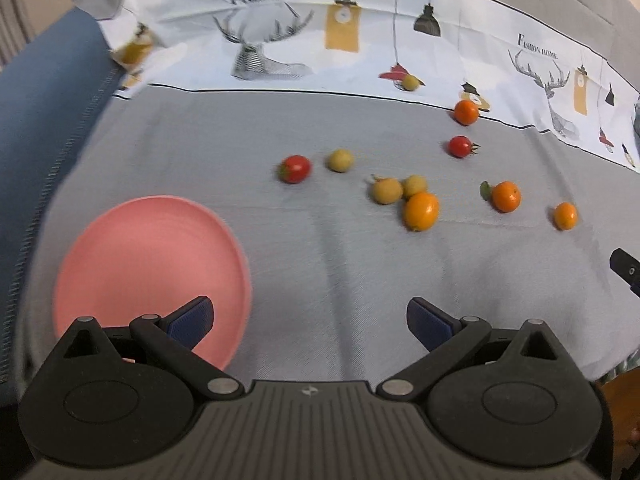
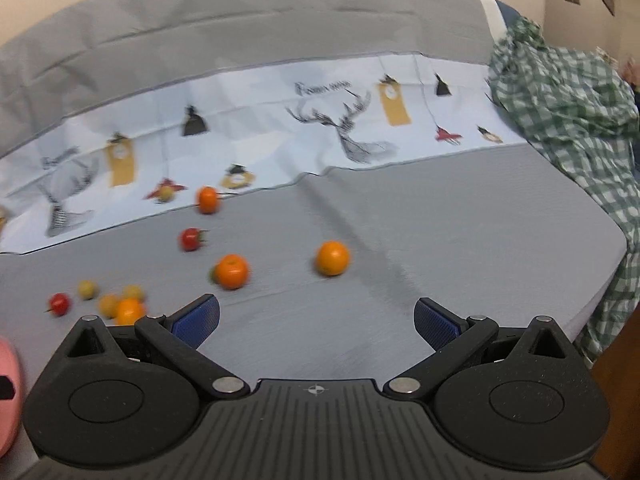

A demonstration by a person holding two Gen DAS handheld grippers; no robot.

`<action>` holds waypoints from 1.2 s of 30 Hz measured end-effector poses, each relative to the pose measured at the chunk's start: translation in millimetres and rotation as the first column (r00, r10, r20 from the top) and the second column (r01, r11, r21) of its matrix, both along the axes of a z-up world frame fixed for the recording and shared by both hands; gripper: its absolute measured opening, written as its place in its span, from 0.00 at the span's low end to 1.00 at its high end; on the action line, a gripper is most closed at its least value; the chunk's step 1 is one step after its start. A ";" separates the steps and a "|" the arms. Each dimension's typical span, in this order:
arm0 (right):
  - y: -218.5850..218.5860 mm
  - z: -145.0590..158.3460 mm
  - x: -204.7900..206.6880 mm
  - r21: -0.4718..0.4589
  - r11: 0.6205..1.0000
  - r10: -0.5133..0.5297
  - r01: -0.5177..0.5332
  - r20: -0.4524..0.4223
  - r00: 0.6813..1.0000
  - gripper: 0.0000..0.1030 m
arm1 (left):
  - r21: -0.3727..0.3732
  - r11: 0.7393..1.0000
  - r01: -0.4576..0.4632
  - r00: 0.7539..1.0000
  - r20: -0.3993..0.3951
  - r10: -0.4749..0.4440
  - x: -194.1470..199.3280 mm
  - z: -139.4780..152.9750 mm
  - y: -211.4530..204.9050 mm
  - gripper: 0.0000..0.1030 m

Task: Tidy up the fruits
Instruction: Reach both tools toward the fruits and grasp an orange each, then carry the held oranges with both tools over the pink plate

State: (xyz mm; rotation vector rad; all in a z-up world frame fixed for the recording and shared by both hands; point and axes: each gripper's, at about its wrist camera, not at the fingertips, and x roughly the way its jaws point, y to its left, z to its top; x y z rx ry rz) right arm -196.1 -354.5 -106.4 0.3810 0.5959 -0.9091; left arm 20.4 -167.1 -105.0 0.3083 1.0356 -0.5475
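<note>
On grey bedsheet [image 1: 320, 264] | pink plate [image 1: 148, 264] near-left | tomatoes, oranges, yellow fruits scattered far-right | left gripper [image 1: 310, 320] wide, empty | right gripper [image 2: 316, 320] wide, empty

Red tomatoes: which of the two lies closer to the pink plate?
The red tomato beside a yellowish fruit, left of the pile; the other tomato sits far right, away from the pink plate.

**Scattered fruit ahead of wide-spread jaws**

Right gripper [image 2: 316, 320] held above grey cloth [image 2: 440, 240], jaws spread wide, nothing between. Two oranges [image 2: 332, 258] [image 2: 231, 271] just beyond the fingertips; red tomato [image 2: 191, 239] farther back. Pink plate [image 2: 9, 392] cut off at left edge. Green checked fabric [image 2: 568, 120] bunched at right.
</note>
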 end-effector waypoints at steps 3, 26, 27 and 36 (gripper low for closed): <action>-27.9 -15.0 6.8 0.035 0.999 -0.021 0.022 -0.012 1.000 1.00 | -0.001 1.000 0.004 1.000 -0.018 -0.004 11.8 -11.6 -22.0 1.00; -139.6 -110.4 98.8 0.037 0.999 0.032 -0.028 -0.104 0.994 0.99 | -0.045 0.999 -0.016 0.985 -0.173 0.008 81.0 -84.4 -143.1 0.80; -139.3 -110.1 98.3 0.036 0.999 0.037 -0.034 -0.105 0.994 0.99 | -0.051 0.999 -0.005 0.985 -0.174 -0.004 80.7 -82.5 -144.1 0.68; -125.9 -91.5 81.1 0.055 0.998 0.047 -0.043 -0.071 0.996 0.38 | -0.046 0.998 0.052 0.976 -0.208 -0.060 62.3 -69.6 -132.3 0.38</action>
